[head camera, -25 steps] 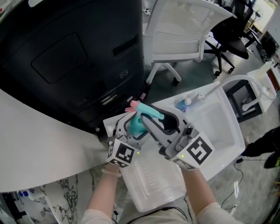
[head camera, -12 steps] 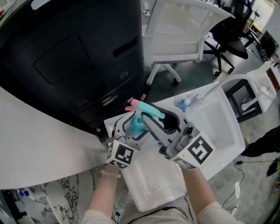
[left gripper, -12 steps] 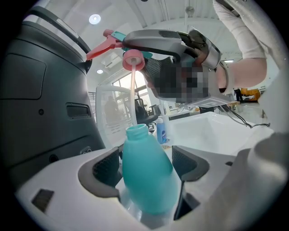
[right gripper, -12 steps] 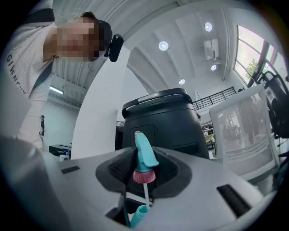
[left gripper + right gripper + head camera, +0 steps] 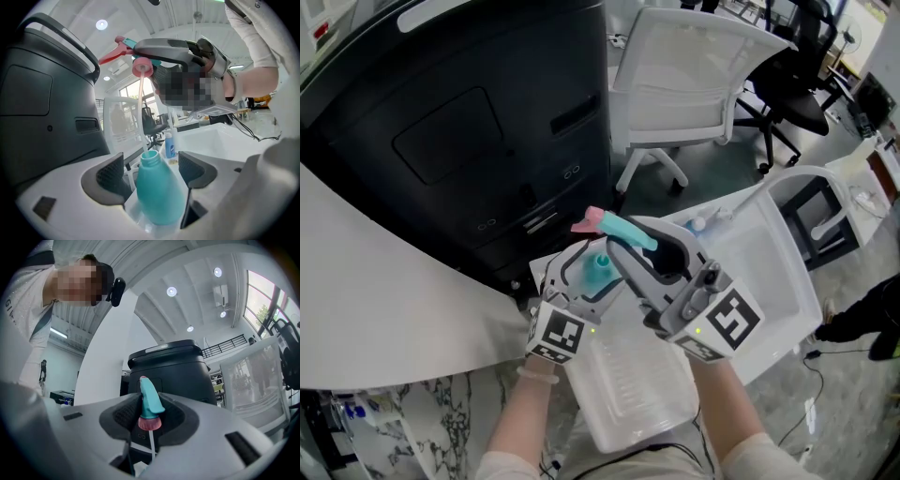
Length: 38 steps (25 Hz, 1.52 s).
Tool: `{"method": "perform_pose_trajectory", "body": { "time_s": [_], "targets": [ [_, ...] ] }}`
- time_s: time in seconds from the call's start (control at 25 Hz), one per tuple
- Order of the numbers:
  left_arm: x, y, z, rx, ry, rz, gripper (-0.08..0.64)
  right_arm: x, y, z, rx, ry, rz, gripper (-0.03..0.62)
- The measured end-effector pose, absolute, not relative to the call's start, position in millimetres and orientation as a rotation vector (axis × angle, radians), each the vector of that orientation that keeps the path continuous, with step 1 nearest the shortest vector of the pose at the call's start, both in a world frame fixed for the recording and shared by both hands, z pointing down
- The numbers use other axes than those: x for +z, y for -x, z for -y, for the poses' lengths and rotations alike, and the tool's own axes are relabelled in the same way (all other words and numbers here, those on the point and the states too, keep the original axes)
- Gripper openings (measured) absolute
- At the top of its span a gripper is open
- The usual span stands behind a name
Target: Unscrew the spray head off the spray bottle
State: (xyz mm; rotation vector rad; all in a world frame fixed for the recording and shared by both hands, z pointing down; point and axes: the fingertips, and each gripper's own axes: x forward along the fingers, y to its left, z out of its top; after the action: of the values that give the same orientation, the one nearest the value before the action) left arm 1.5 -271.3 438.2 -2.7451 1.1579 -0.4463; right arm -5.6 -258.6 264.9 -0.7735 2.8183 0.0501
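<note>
Left gripper (image 5: 152, 168) is clamped on the teal spray bottle (image 5: 157, 197), its base buried deep between the jaws. Right gripper (image 5: 150, 413) pinches the spray head (image 5: 150, 401) just above the open neck. The dip tube (image 5: 140, 108) hangs down, but I can't tell if its tip is inside the bottle.

Smooth teal plastic bottle (image 5: 157, 197), matt textured fingers (image 5: 112, 176), white plastic tray (image 5: 630, 398)
</note>
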Motion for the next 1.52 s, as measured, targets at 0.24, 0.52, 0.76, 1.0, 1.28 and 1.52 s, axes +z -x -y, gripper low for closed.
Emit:
{"method": "perform_pose_trajectory", "body": {
  "time_s": [0.24,0.52,0.76,1.0,1.28,1.52],
  "targets": [
    [419,3,267,-0.416,2.739,-1.174,0.354,246,4,254,0.091,0.785,-2.809,0.107],
    [403,14,252,-0.384,2.749,-1.196,0.354,233,-4,250,0.105,0.839,-2.802,0.107],
    [387,23,236,-0.338,2.765,-1.208,0.317,236,-20,247,0.077,0.924,-2.818,0.107],
    [372,39,222,-0.288,2.729,-1.328,0.107,249,-40,234,0.037,0.997,-2.826,0.107],
    [351,64,207,-0.157,2.704,-1.541,0.005,263,-56,216,0.016,1.054,-2.838,0.107],
    [343,74,193,-0.118,2.693,-1.610,0.005,276,-65,205,-0.009,1.095,-2.848,0.106]
  ]
}}
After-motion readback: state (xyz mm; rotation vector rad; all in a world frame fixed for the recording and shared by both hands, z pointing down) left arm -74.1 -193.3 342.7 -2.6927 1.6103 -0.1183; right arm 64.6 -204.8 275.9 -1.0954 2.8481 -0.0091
